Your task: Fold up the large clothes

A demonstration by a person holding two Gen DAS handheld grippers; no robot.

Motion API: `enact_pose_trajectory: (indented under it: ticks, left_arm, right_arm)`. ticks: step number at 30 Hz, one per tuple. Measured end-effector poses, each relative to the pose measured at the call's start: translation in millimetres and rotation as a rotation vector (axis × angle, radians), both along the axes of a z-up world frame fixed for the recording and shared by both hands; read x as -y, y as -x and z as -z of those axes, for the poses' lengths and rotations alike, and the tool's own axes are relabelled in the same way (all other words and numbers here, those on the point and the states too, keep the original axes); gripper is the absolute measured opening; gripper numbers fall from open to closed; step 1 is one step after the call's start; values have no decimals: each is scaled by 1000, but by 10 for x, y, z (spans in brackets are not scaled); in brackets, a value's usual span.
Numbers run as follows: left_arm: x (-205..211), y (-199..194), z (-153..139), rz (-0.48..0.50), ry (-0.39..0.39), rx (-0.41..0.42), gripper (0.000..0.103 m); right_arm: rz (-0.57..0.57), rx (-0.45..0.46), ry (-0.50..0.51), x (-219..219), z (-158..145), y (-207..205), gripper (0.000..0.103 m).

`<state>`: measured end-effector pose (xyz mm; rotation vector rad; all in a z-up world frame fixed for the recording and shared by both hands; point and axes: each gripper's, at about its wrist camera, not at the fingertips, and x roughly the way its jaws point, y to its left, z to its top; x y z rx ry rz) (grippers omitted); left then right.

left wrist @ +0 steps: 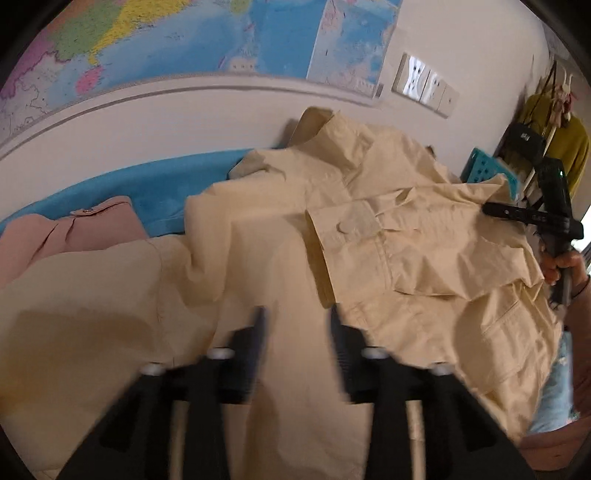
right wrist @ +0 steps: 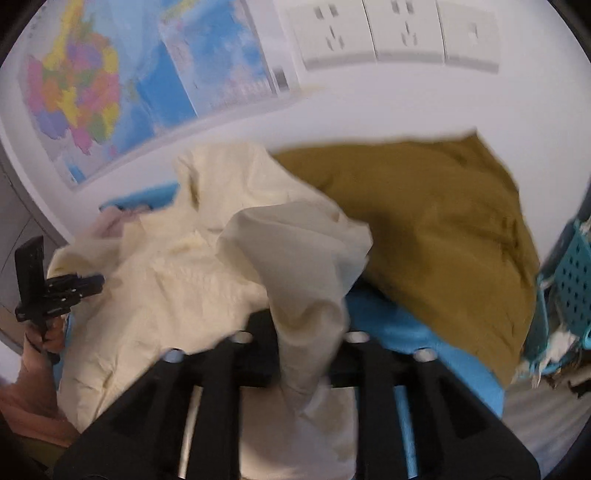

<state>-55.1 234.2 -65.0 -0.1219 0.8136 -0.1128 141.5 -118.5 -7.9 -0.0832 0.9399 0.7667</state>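
Observation:
A beige jacket (left wrist: 369, 229) with flap pockets lies rumpled on a blue cover (left wrist: 147, 192), collar toward the wall. In the left wrist view my left gripper (left wrist: 297, 325) is over its near side. The blurred fingers (left wrist: 258, 332) stand apart, with cloth lying between them and not visibly pinched. In the right wrist view a raised fold of the jacket (right wrist: 166, 280) runs down between the jaws of my right gripper (right wrist: 306, 321), which looks shut on it; the cloth hides its pads. Each view shows the other gripper, hand-held, at the opposite jacket edge: right (left wrist: 487, 208), left (right wrist: 92, 282).
A folded pink garment (left wrist: 92, 229) lies at the left on the blue cover. A mustard garment (right wrist: 424, 221) is heaped beside the jacket. A teal perforated basket (right wrist: 569, 273) stands at the right. A wall with maps (left wrist: 184, 29) and sockets (left wrist: 424, 81) closes the far side.

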Motion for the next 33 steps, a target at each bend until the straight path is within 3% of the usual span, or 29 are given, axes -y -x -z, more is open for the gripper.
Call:
enact_pose_trajectory:
  ticks: [1,2,4,7,11,12,14,16,17,18,20,22,24,26,27,28,30,33]
  left_arm:
    - [38,-31,38,-2,-20,-12,48]
    - [80,-63,62,9,-22,-26,51]
    - [179,-130,31,24,-22,-28,79]
    - [333,-363,-27,31,-118,-15,96]
    - [410,-885,124,37,-150,-120,96]
    - [401,-975,186,40,-124,-150,92]
    - [379,-1086,258,29,-95,-175,59]
    - [267,-1017,184,-15,-47,-146,13]
    - [202,-949,128,-18,-17,-124,2]
    - [48,-800,34,-31,67,-97,1]
    - [-224,-505,-100,-57,191,-62,1]
    - [-437,-146,-189,-83,221,-34,1]
    - [-502,30,-203,-95,208,-34,1]
    - [-442,92,-254,-89,124,0,6]
    - [-418,45,-271,-79,110,5,23]
    - [-354,-4,-293,-61,104,8,48]
    - [-142,-171,-303,14,86,20,73]
    - [154,-496,-216,89,47,-32,73]
  right_arm:
    - [-11,-18,42,-52,92,-3,61]
    - [6,0,113,-113,170,14,72]
    - [24,55,168,-187,185,73,76]
    - [44,59,73,-164,75,109,82]
    - [61,82,32,-117,-37,136,86]
    - [66,82,28,-117,-41,132,86]
    - [85,88,28,-33,-73,151,86]
    - [97,119,21,-30,-130,219,85]
    - [98,136,14,-10,-178,251,84]
    - [105,162,-1,16,-245,313,83]
    - [98,197,-58,79,-379,428,68]
    - [0,216,-100,2,-440,600,62]
    - [-84,246,-61,-154,-395,726,57]
    - [-51,248,11,-272,-271,683,57]
    - [-39,204,-1,-286,-202,601,57]
    - [-26,167,-30,-274,-164,543,57]
    - [-10,114,-84,-243,-120,481,57]
    - [-7,124,-77,-259,-98,517,63]
